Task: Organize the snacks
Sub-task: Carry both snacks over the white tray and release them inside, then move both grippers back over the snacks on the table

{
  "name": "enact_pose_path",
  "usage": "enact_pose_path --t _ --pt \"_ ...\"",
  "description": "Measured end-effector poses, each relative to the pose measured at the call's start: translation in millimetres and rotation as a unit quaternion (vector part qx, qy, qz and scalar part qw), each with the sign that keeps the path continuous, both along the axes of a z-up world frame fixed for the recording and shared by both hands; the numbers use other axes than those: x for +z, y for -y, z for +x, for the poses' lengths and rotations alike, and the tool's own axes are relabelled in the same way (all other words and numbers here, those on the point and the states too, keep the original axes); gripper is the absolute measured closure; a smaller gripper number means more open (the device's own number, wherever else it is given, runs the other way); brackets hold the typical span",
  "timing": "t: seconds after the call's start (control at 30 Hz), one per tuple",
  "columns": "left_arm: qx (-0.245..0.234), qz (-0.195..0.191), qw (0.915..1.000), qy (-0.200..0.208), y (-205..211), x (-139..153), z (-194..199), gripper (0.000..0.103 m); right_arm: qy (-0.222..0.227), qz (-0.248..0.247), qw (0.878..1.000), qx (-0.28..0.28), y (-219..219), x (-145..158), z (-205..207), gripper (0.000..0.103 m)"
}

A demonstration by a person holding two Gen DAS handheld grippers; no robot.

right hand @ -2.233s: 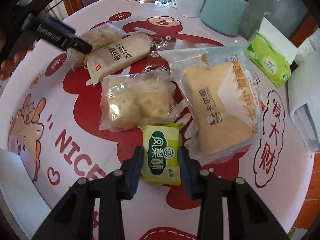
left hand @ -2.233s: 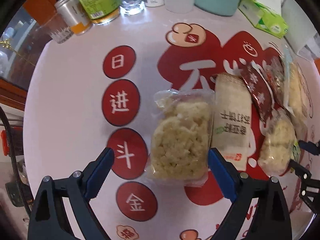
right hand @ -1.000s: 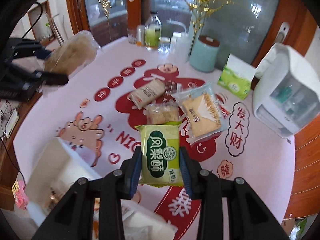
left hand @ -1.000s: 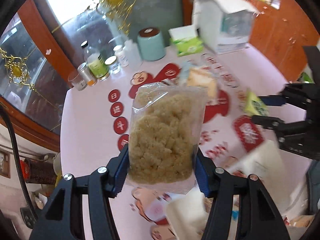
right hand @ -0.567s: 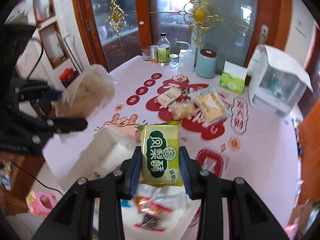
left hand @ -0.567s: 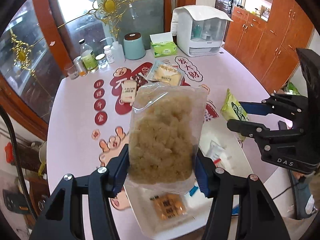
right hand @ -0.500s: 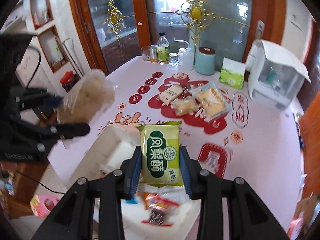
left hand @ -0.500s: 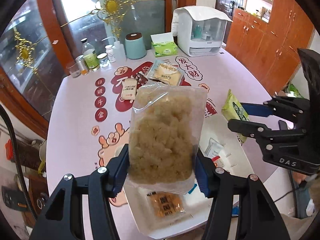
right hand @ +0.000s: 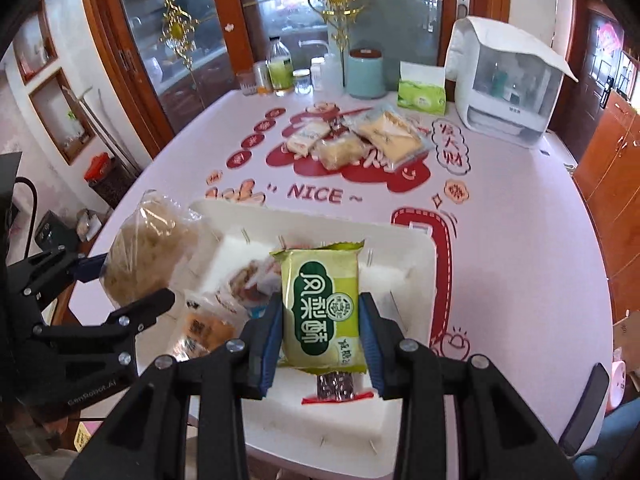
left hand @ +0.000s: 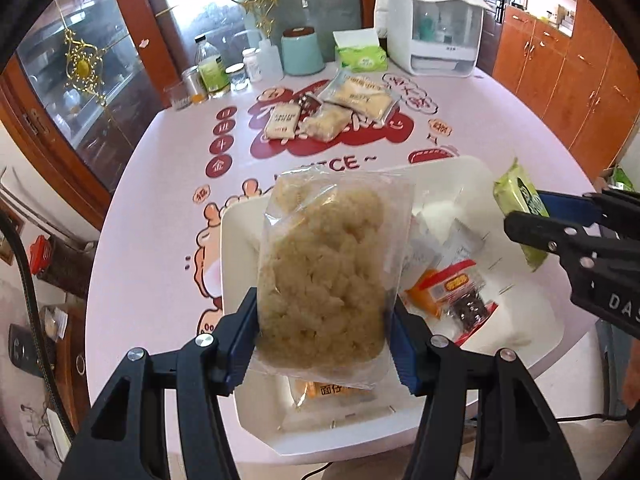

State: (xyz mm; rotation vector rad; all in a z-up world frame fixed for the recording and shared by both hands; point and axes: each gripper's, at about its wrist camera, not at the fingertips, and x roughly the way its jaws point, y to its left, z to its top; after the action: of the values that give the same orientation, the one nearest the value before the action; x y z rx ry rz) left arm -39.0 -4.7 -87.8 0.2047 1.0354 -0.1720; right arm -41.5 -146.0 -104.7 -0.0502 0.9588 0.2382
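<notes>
My left gripper (left hand: 322,344) is shut on a clear bag of pale rice crisp (left hand: 328,272) and holds it above the white bin (left hand: 236,240) at the table's near edge. The bag also shows in the right wrist view (right hand: 148,252). My right gripper (right hand: 322,344) is shut on a green pastry packet (right hand: 322,308), held over the same bin (right hand: 416,248); the packet also shows in the left wrist view (left hand: 520,208). Several wrapped snacks (left hand: 452,296) lie inside the bin.
More snack packs (left hand: 332,116) lie on the red print mid-table. At the far edge stand bottles (right hand: 280,68), a teal canister (right hand: 366,74), a green tissue pack (right hand: 422,94) and a white appliance (right hand: 508,80). Wooden cabinets (left hand: 580,80) stand to the right.
Both grippers have come lower and closer over the white bin, each still holding its snack. The bin fills more of both views.
</notes>
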Motion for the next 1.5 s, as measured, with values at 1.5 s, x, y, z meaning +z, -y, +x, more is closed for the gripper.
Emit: enact_pose_path --t 1.5 --pt "0.040 0.013 0.9961 0.078 -13 19 2 0.017 0.038 -0.016 0.999 -0.025 -7 6 -5 0.050"
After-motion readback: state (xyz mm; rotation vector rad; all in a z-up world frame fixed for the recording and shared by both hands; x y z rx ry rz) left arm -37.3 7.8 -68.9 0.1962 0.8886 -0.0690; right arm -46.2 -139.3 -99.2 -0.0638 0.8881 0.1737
